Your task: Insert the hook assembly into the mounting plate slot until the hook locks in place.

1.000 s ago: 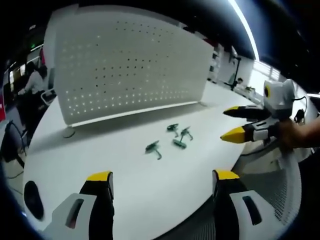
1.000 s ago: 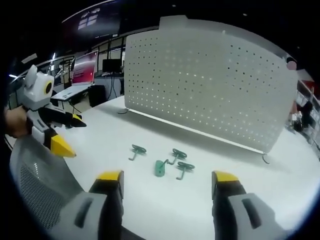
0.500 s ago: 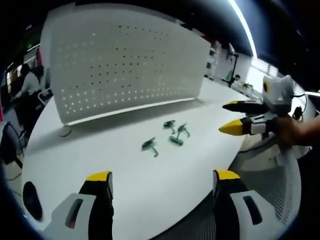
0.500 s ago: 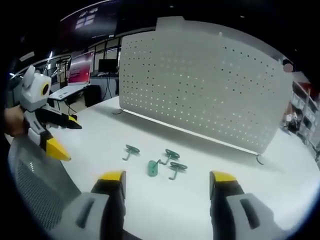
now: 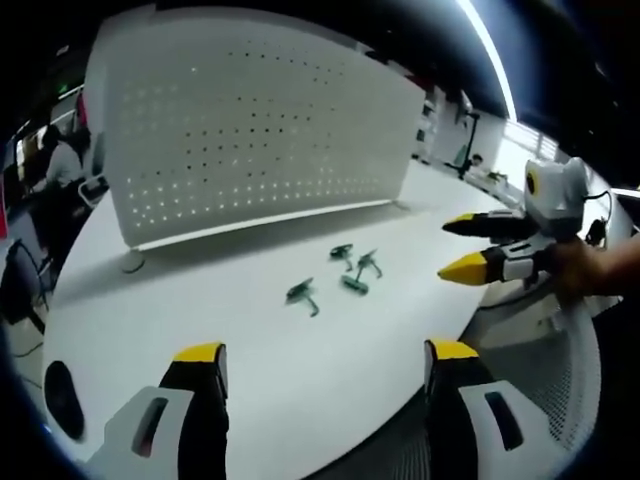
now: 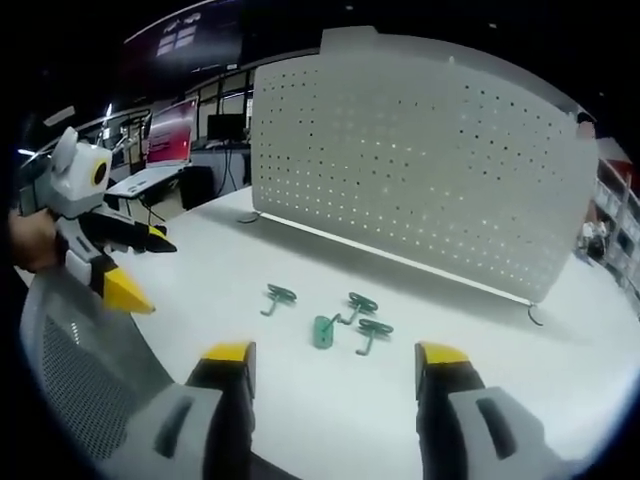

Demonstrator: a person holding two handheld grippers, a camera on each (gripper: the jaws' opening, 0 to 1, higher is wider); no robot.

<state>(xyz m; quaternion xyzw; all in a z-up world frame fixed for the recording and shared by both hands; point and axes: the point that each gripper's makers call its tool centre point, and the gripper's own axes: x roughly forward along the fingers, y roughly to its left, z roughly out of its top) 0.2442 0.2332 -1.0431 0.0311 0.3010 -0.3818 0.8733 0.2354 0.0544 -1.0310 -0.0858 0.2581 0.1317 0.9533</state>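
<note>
Little has changed since a moment ago: both grippers still hover over the near edge of the white table (image 5: 260, 380). The left gripper (image 5: 322, 355) and right gripper (image 6: 332, 355) have their jaws spread, empty. Ahead of both, the green hooks (image 6: 335, 320) lie before the upright pegboard (image 6: 430, 160).

Left claw (image 5: 325, 365) agape, right claw (image 6: 335, 365) too (both empty)

Hooks (image 6: 322, 318) before pegboard (image 6: 420, 160), on table (image 6: 560, 360)
</note>
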